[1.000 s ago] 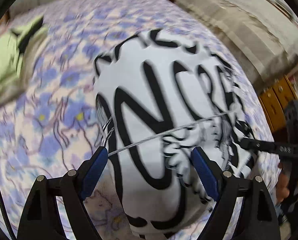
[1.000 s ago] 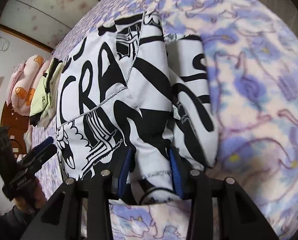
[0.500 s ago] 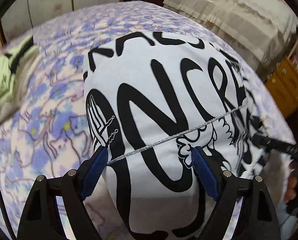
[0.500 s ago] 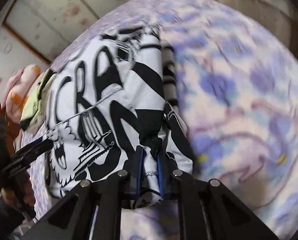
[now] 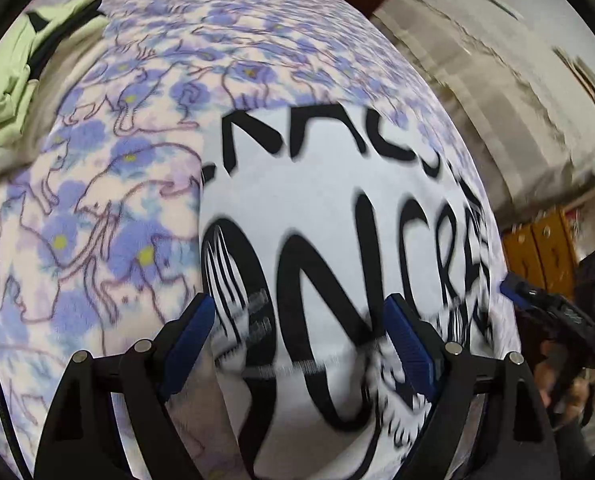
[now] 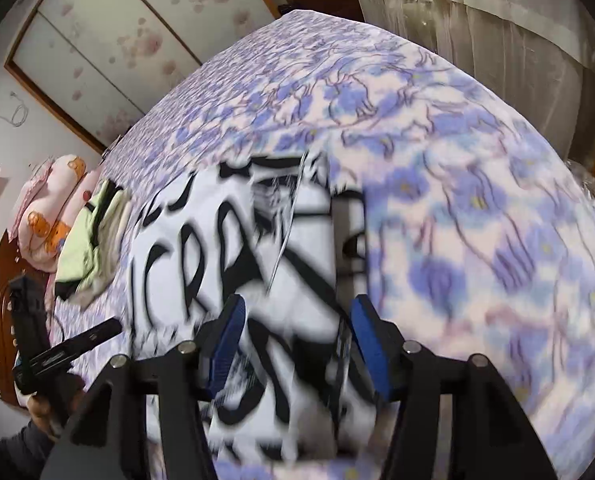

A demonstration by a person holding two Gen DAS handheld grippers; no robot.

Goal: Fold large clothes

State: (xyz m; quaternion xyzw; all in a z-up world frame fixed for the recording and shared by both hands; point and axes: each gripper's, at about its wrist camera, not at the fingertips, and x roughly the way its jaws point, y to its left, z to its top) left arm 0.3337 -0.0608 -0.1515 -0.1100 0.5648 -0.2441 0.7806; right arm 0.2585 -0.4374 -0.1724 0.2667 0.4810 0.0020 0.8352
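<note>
Both claws gape, gripping nothing: left gripper (image 5: 301, 340) wide, right gripper (image 6: 293, 340) just opened above the white printed garment (image 5: 329, 216) spread ahead on the floral bedspread (image 5: 109, 200). Soft, light, floppy; pinch its folded edges or silver drawcord (image 6: 285, 236).

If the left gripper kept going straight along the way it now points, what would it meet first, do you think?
Most likely the white printed garment. The left gripper is open and angled down over it, with the cloth lying on the floral bedspread directly ahead between the fingers. The picture is blurred, so how far off the cloth lies is unclear.
</note>
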